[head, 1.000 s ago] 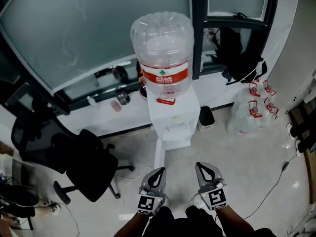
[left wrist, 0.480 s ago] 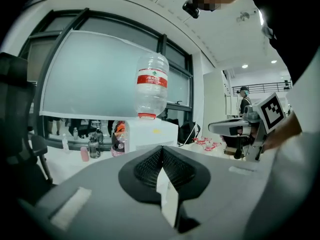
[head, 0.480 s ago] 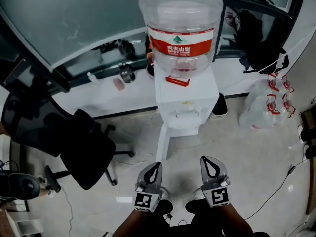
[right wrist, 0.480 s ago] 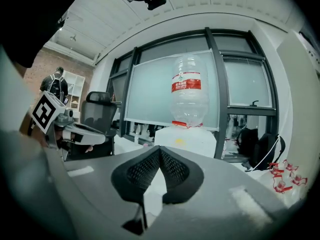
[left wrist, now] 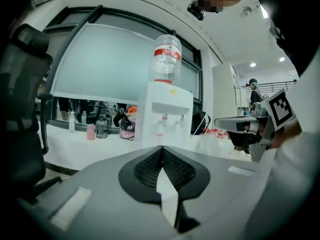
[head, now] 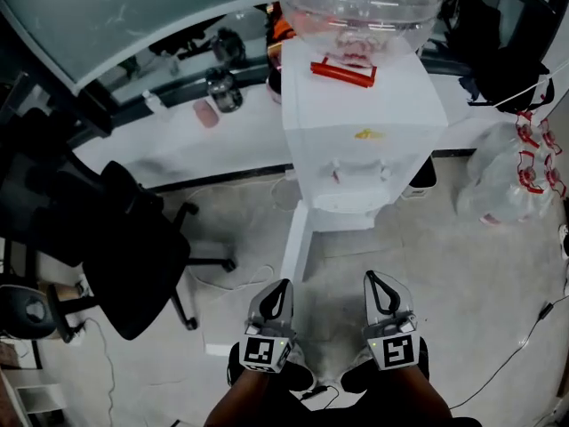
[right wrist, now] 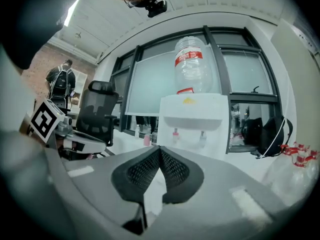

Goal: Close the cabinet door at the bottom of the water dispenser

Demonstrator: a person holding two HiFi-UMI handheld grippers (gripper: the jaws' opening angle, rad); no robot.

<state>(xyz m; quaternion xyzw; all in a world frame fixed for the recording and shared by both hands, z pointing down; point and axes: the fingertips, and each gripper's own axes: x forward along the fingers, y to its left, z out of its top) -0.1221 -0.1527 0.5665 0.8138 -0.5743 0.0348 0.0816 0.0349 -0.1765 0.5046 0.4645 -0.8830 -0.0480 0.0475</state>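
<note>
I judge nothing done yet: the door [head: 295, 243] juts open toward me from the dispenser's [head: 364, 136] bottom left, while my left gripper [head: 281, 290] and right gripper [head: 373, 283], jaws together on nothing, hang nearer, apart from it.

Grey left claw [head: 281, 288] and right claw [head: 373, 280], black, seemingly mesh-textured pads [left wrist: 150, 166], black-and-white marker cubes [head: 264, 351]

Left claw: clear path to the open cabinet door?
Probably yes. The door juts toward the left claw with only floor between; the chair sits off to the side.
</note>
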